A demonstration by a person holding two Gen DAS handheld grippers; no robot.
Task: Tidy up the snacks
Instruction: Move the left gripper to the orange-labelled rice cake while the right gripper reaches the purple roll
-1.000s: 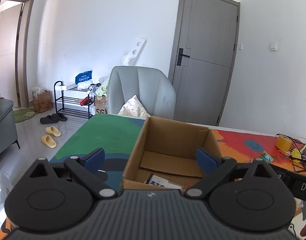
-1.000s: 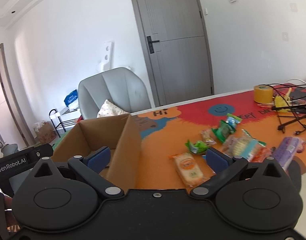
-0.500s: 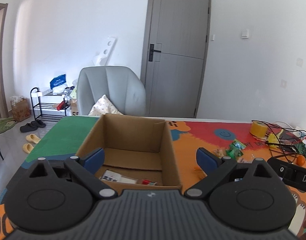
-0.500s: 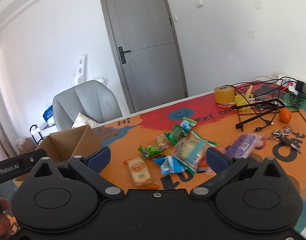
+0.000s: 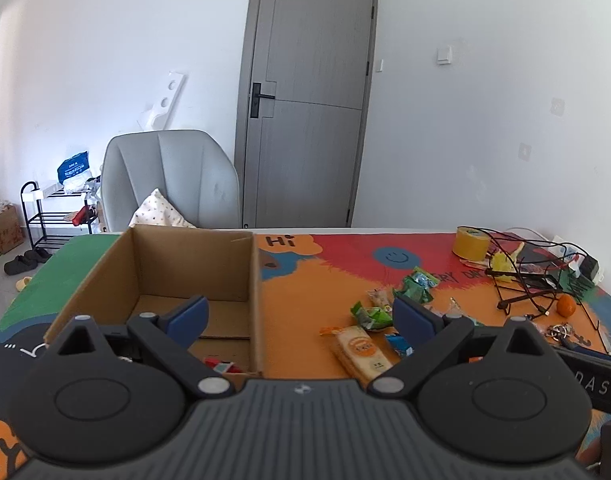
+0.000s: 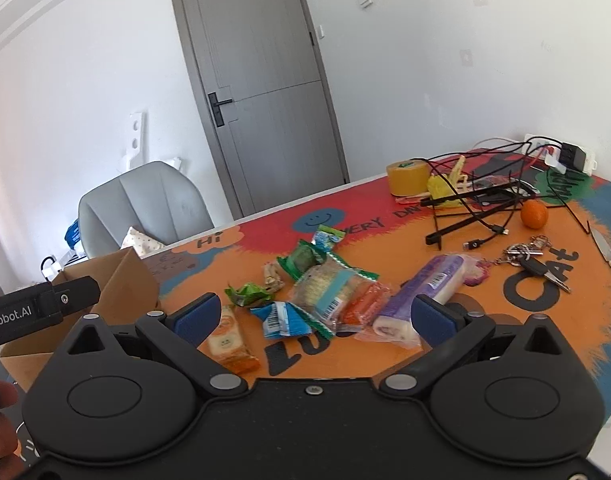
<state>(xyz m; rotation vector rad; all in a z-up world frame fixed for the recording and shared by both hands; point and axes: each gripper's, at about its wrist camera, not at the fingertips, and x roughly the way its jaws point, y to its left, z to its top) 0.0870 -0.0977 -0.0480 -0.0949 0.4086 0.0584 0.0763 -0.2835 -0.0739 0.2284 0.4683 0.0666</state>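
An open cardboard box [image 5: 185, 272] stands on the colourful table mat, with a red-and-white packet [image 5: 221, 366] in its near corner; the box also shows in the right wrist view [image 6: 121, 280]. Several snack packets lie right of it: an orange cracker pack [image 6: 227, 338], a blue packet [image 6: 283, 318], a clear cracker pack [image 6: 333, 292], a purple roll [image 6: 425, 292], green packets [image 6: 305, 258]. My left gripper [image 5: 301, 316] is open and empty, above the box's right wall. My right gripper [image 6: 311, 320] is open and empty, above the snack pile.
A yellow tape roll [image 6: 407, 178], tangled black cables and a stand [image 6: 477, 208], an orange [image 6: 534, 215], keys [image 6: 533, 260] and a knife [image 6: 609, 256] lie on the right of the table. A grey chair [image 5: 169, 184] stands behind it.
Both grippers have swung to the right. The left view went from the box's inside to its right wall and the snacks. The right view went from the box to the snack pile.
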